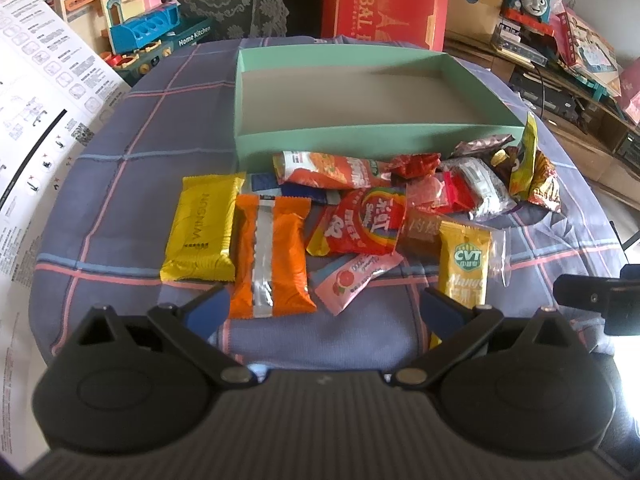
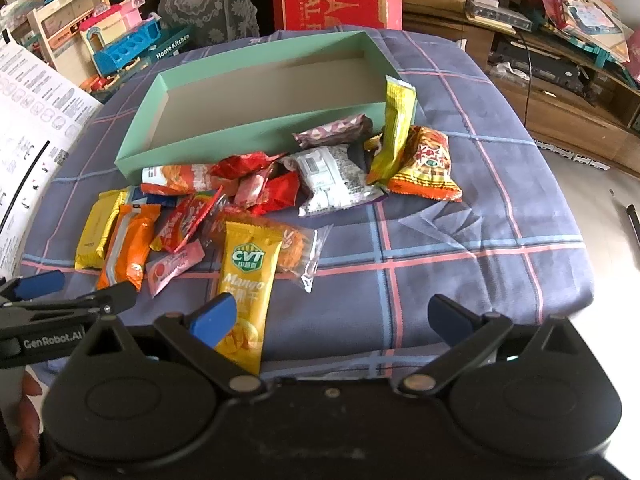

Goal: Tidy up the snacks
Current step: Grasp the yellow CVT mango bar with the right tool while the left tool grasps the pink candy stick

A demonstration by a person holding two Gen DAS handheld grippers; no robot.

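Observation:
A pile of snack packets lies on a plaid cloth in front of an empty green box (image 1: 360, 138) (image 2: 224, 136). Nearest me are a yellow packet (image 1: 202, 232), an orange packet (image 1: 272, 256) (image 2: 128, 248), a pink sachet (image 1: 352, 276) and a yellow CVT mango packet (image 1: 464, 264) (image 2: 246, 280). My left gripper (image 1: 324, 308) is open and empty, just short of the orange packet and the pink sachet. My right gripper (image 2: 332, 320) is open and empty; its left finger lies beside the mango packet's lower end.
A red carton (image 1: 384, 0) stands behind the box. Toys (image 1: 140, 28) crowd the back left, shelves with boxes (image 1: 560, 40) the right. A printed sheet (image 1: 36, 120) lies at the left. The cloth's right side (image 2: 460, 240) is bare; the table edge drops off beyond.

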